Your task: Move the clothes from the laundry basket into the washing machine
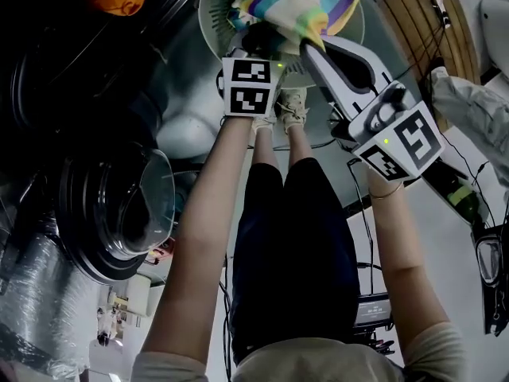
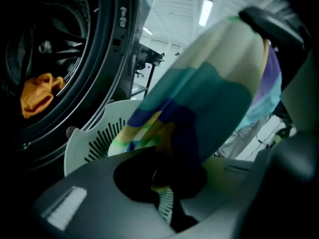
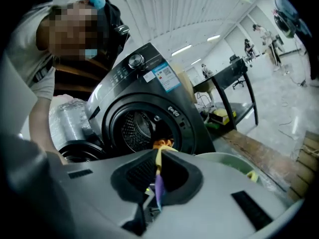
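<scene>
- My left tool (image 2: 162, 182) is pressed together on the striped cloth (image 2: 204, 93). In the left gripper view the fabric, banded in cream, teal, navy and yellow, runs down into the dark pads and fills most of the frame above them.
- My right tool (image 3: 158, 176) is clamped on the same cloth. Its own view shows only a thin yellow-and-purple edge pinched between the pads.
- In the head view both tools sit side by side over the laundry basket (image 1: 213, 10). The left one is near the basket's middle and the right one slants in from the right. The cloth is bunched at their tips, above the basket's opening. I cannot tell whether its lower folds touch anything inside.
- The basket is pale and round with slotted walls. It stands on the floor on the far side of my shoes (image 1: 290, 106).
- The washing machine (image 3: 149, 83) is a dark front loader just left of the basket, and its round mouth gapes wide.
- Its door (image 1: 119, 213) is swung out toward the near left, with the glass bowl catching the light.
- An orange garment (image 2: 40, 94) lies inside the drum, well apart from the cloth I am holding.
- A silver ribbed hose (image 1: 32, 285) lies at the near left, beside the door.
- Wooden planks (image 1: 413, 10) lie on the floor at the far right, past the basket.
- Dark cables (image 1: 366, 237) trail over the pale floor at the near right.
</scene>
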Demonstrator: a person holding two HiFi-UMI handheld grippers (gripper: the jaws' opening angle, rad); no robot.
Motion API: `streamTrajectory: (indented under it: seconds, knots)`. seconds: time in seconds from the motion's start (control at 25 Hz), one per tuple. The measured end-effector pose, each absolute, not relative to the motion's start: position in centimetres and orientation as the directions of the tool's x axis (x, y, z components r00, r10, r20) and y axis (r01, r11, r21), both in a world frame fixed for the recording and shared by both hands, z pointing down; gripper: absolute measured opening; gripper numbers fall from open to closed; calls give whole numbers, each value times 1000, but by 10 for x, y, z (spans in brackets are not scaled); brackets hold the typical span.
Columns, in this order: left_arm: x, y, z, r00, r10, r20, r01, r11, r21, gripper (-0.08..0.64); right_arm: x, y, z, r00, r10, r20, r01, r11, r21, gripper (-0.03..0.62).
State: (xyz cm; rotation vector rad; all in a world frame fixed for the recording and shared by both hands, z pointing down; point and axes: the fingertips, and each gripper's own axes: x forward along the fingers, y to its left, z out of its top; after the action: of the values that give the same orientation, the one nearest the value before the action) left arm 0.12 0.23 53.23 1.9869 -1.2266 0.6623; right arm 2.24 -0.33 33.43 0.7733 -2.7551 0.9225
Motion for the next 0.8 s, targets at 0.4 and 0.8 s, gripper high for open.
streamTrajectory:
  seconds: [0.4,0.8]
  knots:
    - [-65,23,489,332,-632,700,-936,-126,329,18,28,3,415,-706,-398,586,-611,761,-219,20]
    - [-118,8,415,261,-745,614,-943,-60,327,18,-21,18,429,-764,-286,578,-526,795,-302,167]
